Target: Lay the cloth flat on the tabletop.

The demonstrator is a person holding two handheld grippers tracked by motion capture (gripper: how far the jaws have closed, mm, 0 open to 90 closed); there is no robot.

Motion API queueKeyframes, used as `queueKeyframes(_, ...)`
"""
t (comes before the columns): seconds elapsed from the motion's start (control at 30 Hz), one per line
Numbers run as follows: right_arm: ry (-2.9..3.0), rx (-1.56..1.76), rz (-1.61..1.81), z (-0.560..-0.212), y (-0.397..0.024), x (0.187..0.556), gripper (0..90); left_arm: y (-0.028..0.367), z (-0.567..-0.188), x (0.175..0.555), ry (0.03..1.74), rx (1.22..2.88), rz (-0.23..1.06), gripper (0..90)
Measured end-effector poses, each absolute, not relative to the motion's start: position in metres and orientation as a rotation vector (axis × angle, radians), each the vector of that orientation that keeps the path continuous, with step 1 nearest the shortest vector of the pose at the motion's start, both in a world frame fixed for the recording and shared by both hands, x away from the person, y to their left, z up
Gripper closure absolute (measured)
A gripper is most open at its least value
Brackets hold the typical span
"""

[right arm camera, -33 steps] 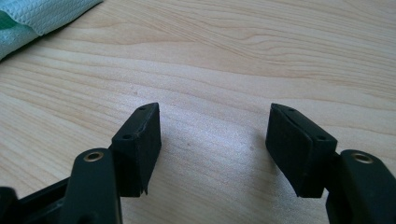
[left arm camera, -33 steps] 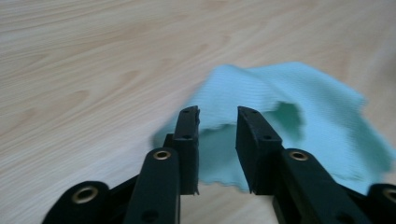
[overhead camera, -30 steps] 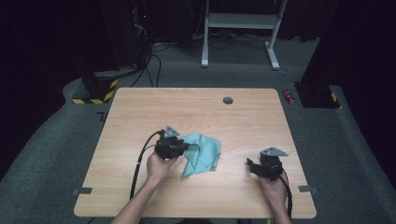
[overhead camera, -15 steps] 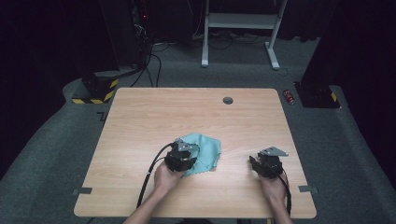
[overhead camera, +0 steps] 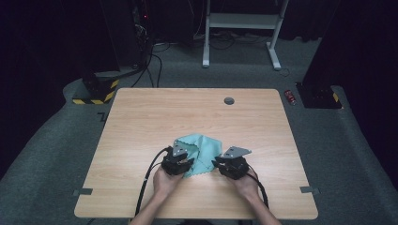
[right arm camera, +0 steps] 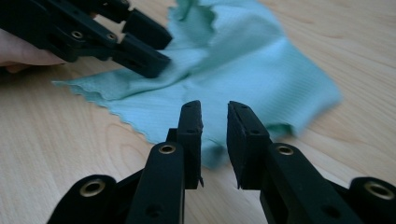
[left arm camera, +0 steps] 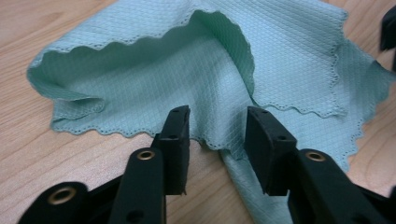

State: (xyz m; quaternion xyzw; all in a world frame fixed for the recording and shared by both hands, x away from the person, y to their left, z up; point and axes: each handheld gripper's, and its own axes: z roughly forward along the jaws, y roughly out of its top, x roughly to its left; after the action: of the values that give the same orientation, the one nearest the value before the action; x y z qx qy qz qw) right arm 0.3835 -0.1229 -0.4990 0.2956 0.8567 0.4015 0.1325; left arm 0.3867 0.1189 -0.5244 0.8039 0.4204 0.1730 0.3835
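A green cloth [overhead camera: 201, 151] lies crumpled on the wooden counter [overhead camera: 141, 122], near the person's edge and about the middle from side to side. One flap of it is folded over on itself. The work looks like folding or spreading this cloth, and the step in hand seems to be getting hold of its near edge from both sides. The left gripper [left arm camera: 217, 133] is low at the wavy near edge of the cloth. Its jaws have just been opening and now stand about half open, with a fold of cloth lying between them, but the pads do not press on it. The right gripper [right arm camera: 215, 126] points at the other near corner. Its jaws have just been closing and now leave a narrow gap, and the cloth sits just beyond the tips, so they hold nothing yet. In the high view the left hand [overhead camera: 165, 180] and the right hand [overhead camera: 244, 180] sit side by side close to the person, one at each side of the cloth, with both grippers tipped forward and down toward the counter. Next, each gripper probably needs to slide a little farther onto the edge and pinch it, so the cloth can be lifted or pulled flat.
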Motion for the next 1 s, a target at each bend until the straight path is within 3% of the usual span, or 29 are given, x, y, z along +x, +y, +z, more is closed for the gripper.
queueKeyframes(0.4, 2.585, 0.821, 1.032, -0.515, -0.099, 0.392, 66.5, 0.116, -0.526, 0.385, 1.11, 2.045, 0.494, 39.2)
queueKeyframes(0.5, 2.577, 0.797, 1.0, -0.515, -0.097, 0.391, 72.4, 0.116, -0.526, 0.385, 1.118, 2.043, 0.497, 37.0)
queueKeyframes(0.63, 2.553, 0.756, 0.954, -0.513, -0.095, 0.39, 88.1, 0.116, -0.526, 0.385, 1.119, 2.044, 0.495, 36.6)
queueKeyframes(1.0, 2.472, 0.847, 1.01, -0.487, -0.105, 0.408, 89.3, 0.116, -0.526, 0.385, 1.12, 2.042, 0.496, 36.6)
